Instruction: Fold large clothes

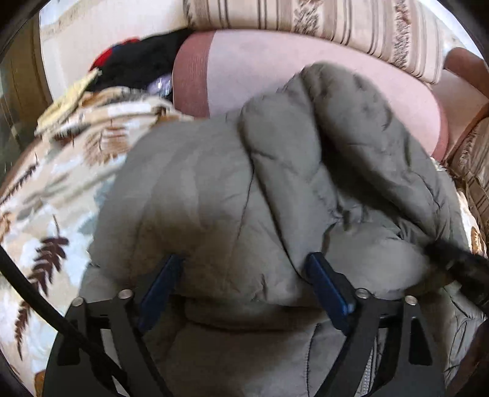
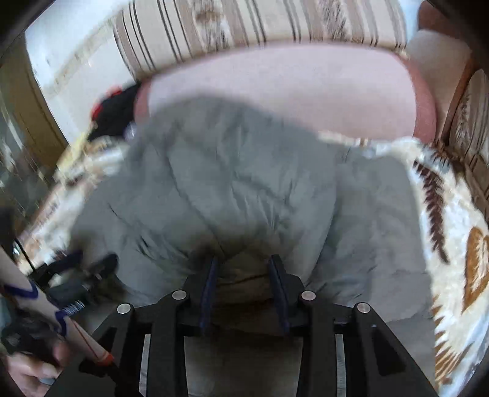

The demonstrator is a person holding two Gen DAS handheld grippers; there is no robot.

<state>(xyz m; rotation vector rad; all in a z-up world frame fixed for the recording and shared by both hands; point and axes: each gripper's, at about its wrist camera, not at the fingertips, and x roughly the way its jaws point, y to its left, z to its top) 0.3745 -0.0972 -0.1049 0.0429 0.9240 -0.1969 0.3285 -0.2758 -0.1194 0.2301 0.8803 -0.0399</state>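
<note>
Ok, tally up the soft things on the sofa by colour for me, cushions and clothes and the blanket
Grey-green: 1, the puffer jacket
Pink: 1, the cushion
Black with red: 1, the clothes heap
Cream with brown leaves: 1, the blanket
Striped beige: 1, the back cushion
Total: 5

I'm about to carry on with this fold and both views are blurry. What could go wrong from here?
The grey padded jacket is thick and bulges between the left gripper fingers, so it may slip or spring open. The right gripper has only a small bunch of cloth between its fingers. The leaf-print blanket underneath might drag along.
</note>
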